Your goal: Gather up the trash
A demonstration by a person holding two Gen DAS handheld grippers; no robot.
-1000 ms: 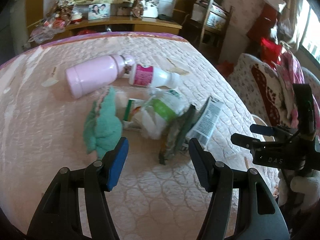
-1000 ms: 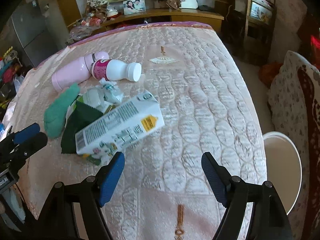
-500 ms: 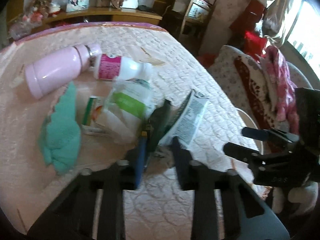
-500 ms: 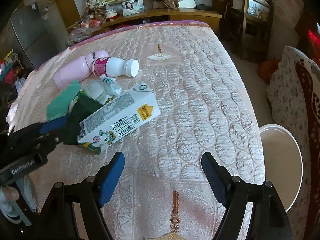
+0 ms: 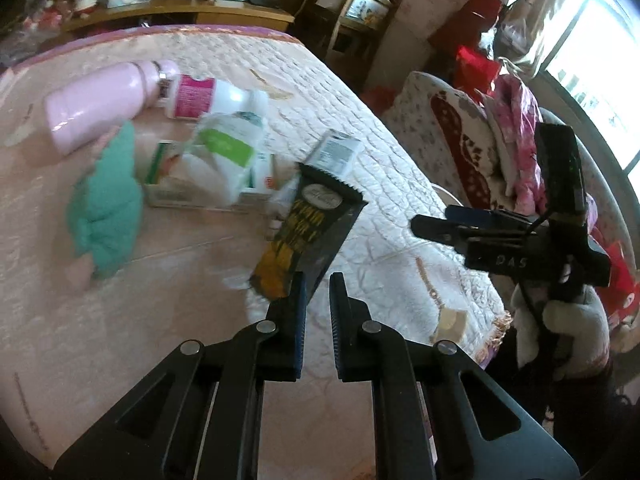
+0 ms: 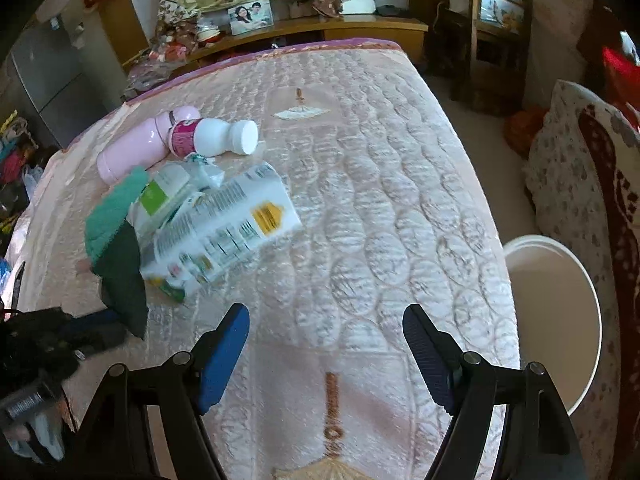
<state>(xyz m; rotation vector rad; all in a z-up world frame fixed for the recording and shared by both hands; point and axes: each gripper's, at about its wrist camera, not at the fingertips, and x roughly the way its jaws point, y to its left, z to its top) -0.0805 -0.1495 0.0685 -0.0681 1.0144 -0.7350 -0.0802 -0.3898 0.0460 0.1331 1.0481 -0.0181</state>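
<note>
A trash pile lies on the pink quilted mattress [image 6: 380, 200]. It holds a milk carton [image 6: 224, 232], a white-and-green plastic packet [image 5: 224, 152], a small box [image 5: 168, 188] and a white bottle with a pink label [image 5: 208, 96]. My left gripper [image 5: 318, 282] is closing its jaws the last bit on the lower corner of a dark snack wrapper [image 5: 316, 220], which stands lifted off the bed. In the right wrist view that wrapper [image 6: 122, 276] hangs from the left gripper [image 6: 100, 330]. My right gripper [image 6: 326, 336] is open over bare mattress, nothing between its fingers.
A pink flask [image 5: 96, 104] and a teal cloth [image 5: 108, 204] lie beside the pile. A white bin [image 6: 556, 320] stands on the floor off the bed's right edge, next to a patterned cushion [image 6: 580, 168]. A wooden shelf [image 6: 320, 28] runs behind the bed.
The left jaws came together on the dark wrapper and raised it out of the pile. The carton shifted a little. The right gripper stayed put.
</note>
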